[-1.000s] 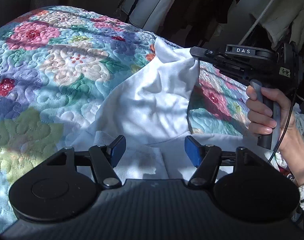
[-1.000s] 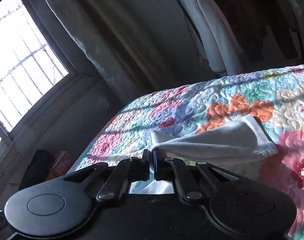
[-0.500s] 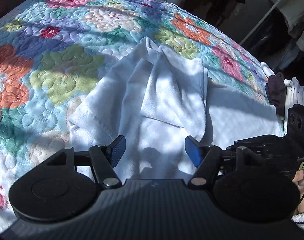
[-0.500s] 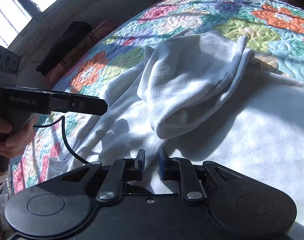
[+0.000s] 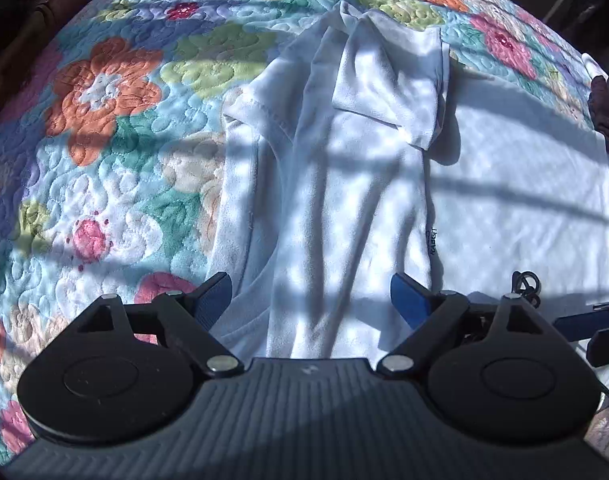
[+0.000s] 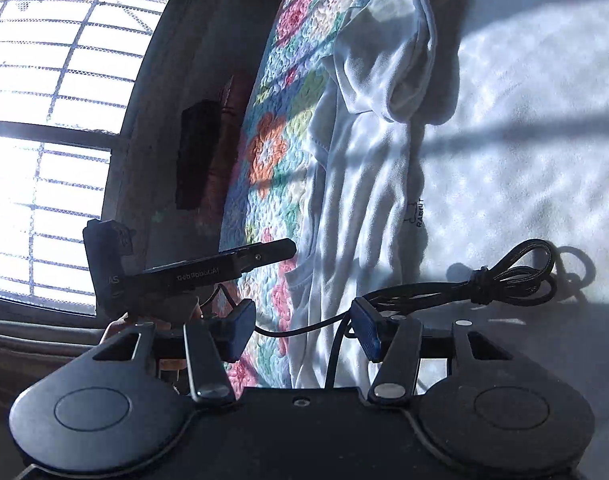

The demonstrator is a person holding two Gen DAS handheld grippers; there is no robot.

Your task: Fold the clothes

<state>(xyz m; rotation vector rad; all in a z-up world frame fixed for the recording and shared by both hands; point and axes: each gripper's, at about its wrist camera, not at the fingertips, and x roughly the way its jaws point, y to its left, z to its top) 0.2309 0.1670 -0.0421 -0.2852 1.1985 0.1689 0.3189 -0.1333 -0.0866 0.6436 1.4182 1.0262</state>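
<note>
White cotton, the T-shirt (image 5: 344,184) lies flat on the floral quilt (image 5: 104,128), toward the bed's window-side edge, its sleeve (image 5: 388,80) now folded inward over the chest. A second ago the right gripper (image 6: 304,332) pinched that sleeve; it has let go, fingers spread. Left gripper (image 5: 310,298) hovers spread above the hem, holding nothing. One side fold looks done.

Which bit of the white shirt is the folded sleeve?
Find the flowery quilt, then the white shirt spread on it. At the shirt's far end, the sleeve lies doubled back on the body: the only loose flap with a hemmed edge.
</note>
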